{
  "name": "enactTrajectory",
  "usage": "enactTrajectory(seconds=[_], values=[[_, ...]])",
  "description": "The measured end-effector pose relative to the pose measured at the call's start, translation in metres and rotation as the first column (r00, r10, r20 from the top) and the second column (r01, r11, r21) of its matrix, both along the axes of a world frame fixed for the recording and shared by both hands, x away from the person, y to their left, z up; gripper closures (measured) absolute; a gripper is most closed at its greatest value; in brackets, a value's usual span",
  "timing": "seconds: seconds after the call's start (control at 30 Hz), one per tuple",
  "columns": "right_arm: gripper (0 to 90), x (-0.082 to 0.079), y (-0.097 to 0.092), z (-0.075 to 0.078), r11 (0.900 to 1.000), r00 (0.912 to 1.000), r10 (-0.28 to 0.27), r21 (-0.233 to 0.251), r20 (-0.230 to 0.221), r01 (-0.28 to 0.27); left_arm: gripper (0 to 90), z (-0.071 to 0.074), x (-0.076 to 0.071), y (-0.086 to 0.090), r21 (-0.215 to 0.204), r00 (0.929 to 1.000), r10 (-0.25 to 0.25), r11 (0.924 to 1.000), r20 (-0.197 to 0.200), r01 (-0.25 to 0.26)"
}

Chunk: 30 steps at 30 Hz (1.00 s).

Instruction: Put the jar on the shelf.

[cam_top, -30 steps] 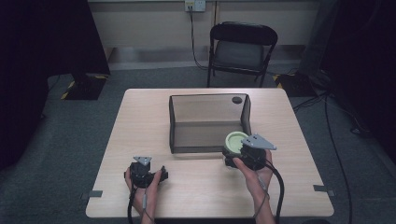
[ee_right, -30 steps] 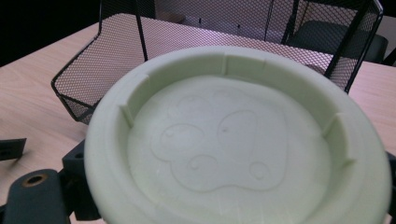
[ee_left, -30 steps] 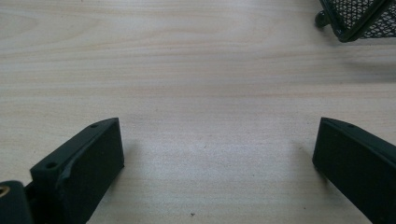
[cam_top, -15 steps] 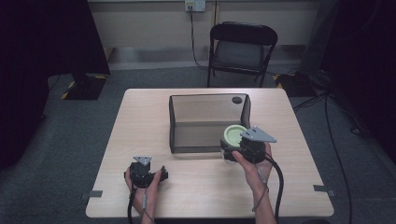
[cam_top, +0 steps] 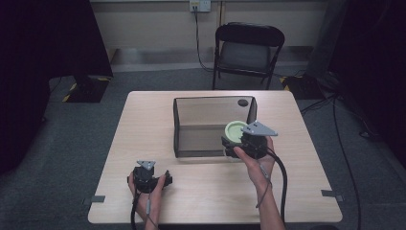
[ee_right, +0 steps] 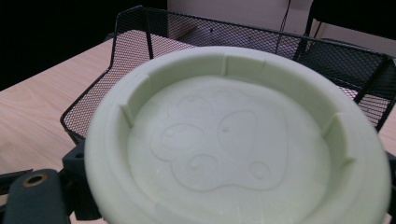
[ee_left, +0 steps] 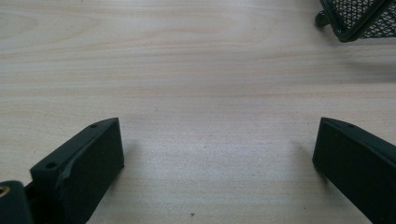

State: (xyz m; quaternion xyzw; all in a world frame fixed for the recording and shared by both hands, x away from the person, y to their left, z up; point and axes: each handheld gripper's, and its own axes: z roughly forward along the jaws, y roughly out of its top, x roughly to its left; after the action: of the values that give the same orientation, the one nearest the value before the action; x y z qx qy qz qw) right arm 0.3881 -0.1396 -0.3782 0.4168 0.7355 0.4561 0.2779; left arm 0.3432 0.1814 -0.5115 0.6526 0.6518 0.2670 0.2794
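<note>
Lid (ee_right: 233, 140): pale green, round, with a raised rim and a faint embossed figure on its face; held by the right hand-held gripper above the near right corner of the wire mesh basket, as seen in the high view (cam_top: 234, 130).
Right hand-held gripper (cam_top: 244, 141): pinching the lid; a grey three-cornered plate sits on top; a black cable trails back along the forearm.
Left hand-held gripper (cam_top: 151, 178): low over the near left part of the table; in the left gripper view the two black jaws stand wide apart with bare wood between them.
Wire mesh basket (cam_top: 179, 125): black, rectangular, open-topped; stands at the centre of the table; one corner and a foot appear at the upper right of the left gripper view (ee_left: 348, 21).
Table (cam_top: 143, 129): light wood grain, rectangular; a small dark round disc (cam_top: 243, 102) lies on it just behind the basket.
Room: grey carpeted floor; a black folding chair (cam_top: 249, 48) stands beyond the far edge of the table; a wall socket (cam_top: 200, 5) with a cable running down from it sits behind the chair; dark drapes hang at both sides; cables lie on the floor at right.
Change from earlier frame: the right hand-held gripper and lid have moved up and towards the basket; the left hand-held gripper has stayed in place.
</note>
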Motion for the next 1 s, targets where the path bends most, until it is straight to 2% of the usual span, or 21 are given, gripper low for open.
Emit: enactTrajectory(seconds=[0.5, 1.0], values=[[11.4, 0.025, 0.009, 0.005, 1.0000, 1.0000, 0.006, 0.003, -0.005, -0.006, 1.5, 0.000, 0.000, 0.000, 0.000, 1.0000, 0.000, 1.0000, 0.000, 0.000], [11.4, 0.052, 0.018, -0.005, 1.0000, 0.9995, -0.001, 0.007, -0.031, 0.002, 1.4, 0.000, 0.000, 0.000, 0.000, 1.0000, -0.003, 1.0000, 0.000, 0.003]])
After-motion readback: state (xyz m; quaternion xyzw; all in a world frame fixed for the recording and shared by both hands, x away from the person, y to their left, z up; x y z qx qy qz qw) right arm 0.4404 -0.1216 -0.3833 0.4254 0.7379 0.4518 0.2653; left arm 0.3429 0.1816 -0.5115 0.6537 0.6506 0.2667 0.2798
